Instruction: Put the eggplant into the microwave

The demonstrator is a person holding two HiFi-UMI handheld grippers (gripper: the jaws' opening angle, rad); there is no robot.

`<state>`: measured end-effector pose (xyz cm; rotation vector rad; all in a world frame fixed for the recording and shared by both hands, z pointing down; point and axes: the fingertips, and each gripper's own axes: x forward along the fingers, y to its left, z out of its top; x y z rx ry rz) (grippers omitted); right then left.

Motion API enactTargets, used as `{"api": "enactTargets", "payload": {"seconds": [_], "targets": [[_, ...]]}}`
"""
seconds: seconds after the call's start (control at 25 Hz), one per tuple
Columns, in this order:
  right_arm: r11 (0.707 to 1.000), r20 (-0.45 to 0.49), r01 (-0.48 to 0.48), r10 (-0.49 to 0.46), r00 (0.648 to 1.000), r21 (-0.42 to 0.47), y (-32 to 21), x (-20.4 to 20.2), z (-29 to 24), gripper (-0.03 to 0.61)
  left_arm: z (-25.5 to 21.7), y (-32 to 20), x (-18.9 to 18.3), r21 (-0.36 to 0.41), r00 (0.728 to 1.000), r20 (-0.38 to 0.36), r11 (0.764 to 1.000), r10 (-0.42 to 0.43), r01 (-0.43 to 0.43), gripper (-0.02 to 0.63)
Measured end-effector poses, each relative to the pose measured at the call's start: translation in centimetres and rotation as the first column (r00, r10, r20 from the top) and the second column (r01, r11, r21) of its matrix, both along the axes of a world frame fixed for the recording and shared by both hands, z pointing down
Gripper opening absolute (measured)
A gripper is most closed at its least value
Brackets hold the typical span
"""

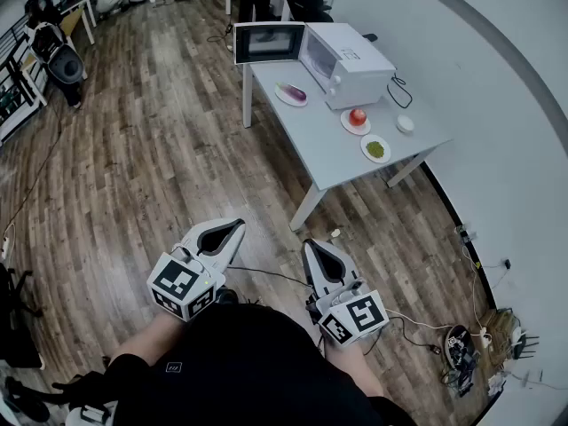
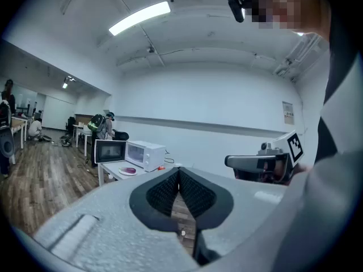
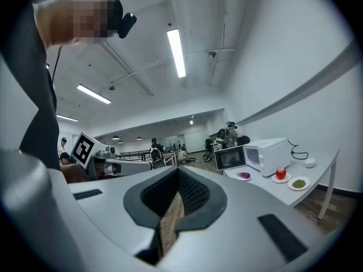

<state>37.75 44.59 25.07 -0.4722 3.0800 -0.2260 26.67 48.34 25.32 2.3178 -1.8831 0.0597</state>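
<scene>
There's the table [image 1: 355, 153], well ahead across the floor, and the microwave [image 1: 351, 65] sits at its far end with the door [image 1: 269, 43] open. Close to the body, the left gripper [image 1: 232, 229] and the right gripper [image 1: 315, 248] both have jaws pressed together on nothing. The eggplant [image 1: 291, 91] lies on its plate [image 1: 282, 98] by the table's left edge, just before that door. My call: walk in, spread one pair of jaws, and take it across the middle.

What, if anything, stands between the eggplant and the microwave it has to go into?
Nothing visible does: the eggplant lies on a plate right before the microwave, whose door stands open.
</scene>
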Motion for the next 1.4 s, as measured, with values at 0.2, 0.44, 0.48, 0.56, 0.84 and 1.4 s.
{"api": "enactTargets", "payload": {"seconds": [0.2, 0.44, 0.48, 0.56, 0.84, 1.4], "targets": [[1.0, 0.002, -0.001, 0.001, 1.0, -0.011, -0.6, 0.6, 0.4, 0.014, 0.2, -0.5, 0.6, -0.005, 1.0, 0.0, 1.0, 0.0, 0.0, 0.009], [0.998, 0.049, 0.016, -0.013, 0.999, -0.067, -1.0, 2.3, 0.5, 0.014, 0.3, -0.5, 1.8, -0.017, 1.0, 0.007, 1.0, -0.015, 0.015, 0.009], [0.997, 0.052, 0.021, -0.017, 0.999, -0.073, -1.1, 2.6, 0.6, 0.014, 0.3, -0.4, 2.2, -0.017, 1.0, 0.011, 1.0, -0.017, 0.017, 0.009], [0.996, 0.057, 0.033, -0.028, 0.998, -0.08, -0.9, 3.2, 0.9, 0.015, 0.6, -0.1, 2.9, -0.02, 1.0, 0.019, 1.0, -0.019, 0.02, 0.009], [0.996, 0.045, 0.058, -0.055, 0.997, -0.07, 0.1, 4.7, 1.3, 0.018, 1.3, 0.8, 3.8, -0.033, 0.998, 0.021, 0.998, -0.057, 0.057, 0.009], [0.996, 0.012, 0.069, -0.069, 0.998, -0.06, -2.7, 1.0, 1.9, 0.02, 2.2, -1.5, -0.5, 0.001, 0.995, -0.002, 0.995, -0.104, 0.104, 0.009]]}}
